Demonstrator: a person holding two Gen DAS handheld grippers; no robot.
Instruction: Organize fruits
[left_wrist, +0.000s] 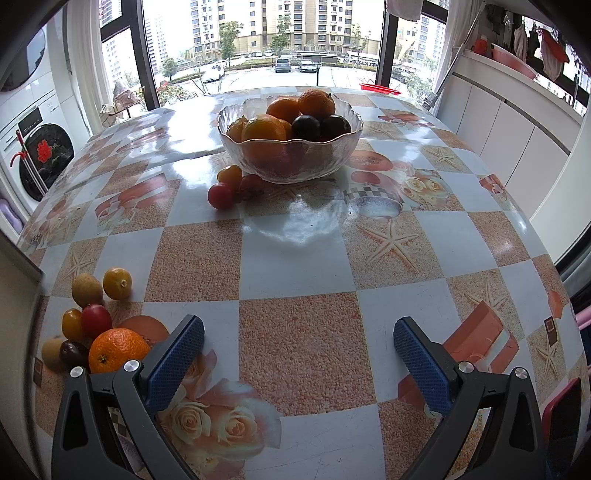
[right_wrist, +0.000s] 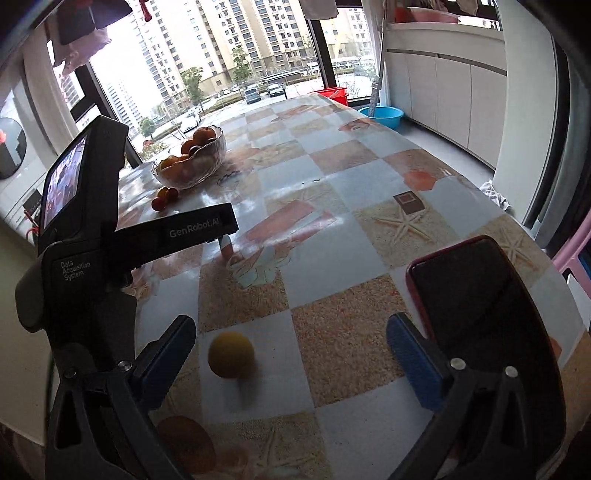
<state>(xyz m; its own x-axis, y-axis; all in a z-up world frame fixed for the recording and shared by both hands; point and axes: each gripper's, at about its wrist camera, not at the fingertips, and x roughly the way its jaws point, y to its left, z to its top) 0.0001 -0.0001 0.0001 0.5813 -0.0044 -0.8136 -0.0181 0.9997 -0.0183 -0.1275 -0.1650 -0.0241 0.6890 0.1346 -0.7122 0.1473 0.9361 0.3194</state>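
A glass bowl (left_wrist: 291, 162) holding oranges and dark plums stands at the far middle of the table; it also shows in the right wrist view (right_wrist: 192, 166). Three small tomatoes (left_wrist: 229, 186) lie just in front of it. A pile of loose fruit lies at the near left: an orange (left_wrist: 114, 349), a red tomato (left_wrist: 96, 319), a yellow fruit (left_wrist: 117, 283) and others. My left gripper (left_wrist: 298, 345) is open and empty, just right of the pile. My right gripper (right_wrist: 291, 349) is open; a blurred yellow fruit (right_wrist: 231, 354) lies between its fingers, untouched.
A dark phone in a red case (right_wrist: 480, 295) lies at the table's right edge, beside my right gripper. The left gripper's body (right_wrist: 92, 229) fills the left of the right wrist view. A washing machine (left_wrist: 33, 147) stands left; white cabinets (left_wrist: 517, 122) stand right.
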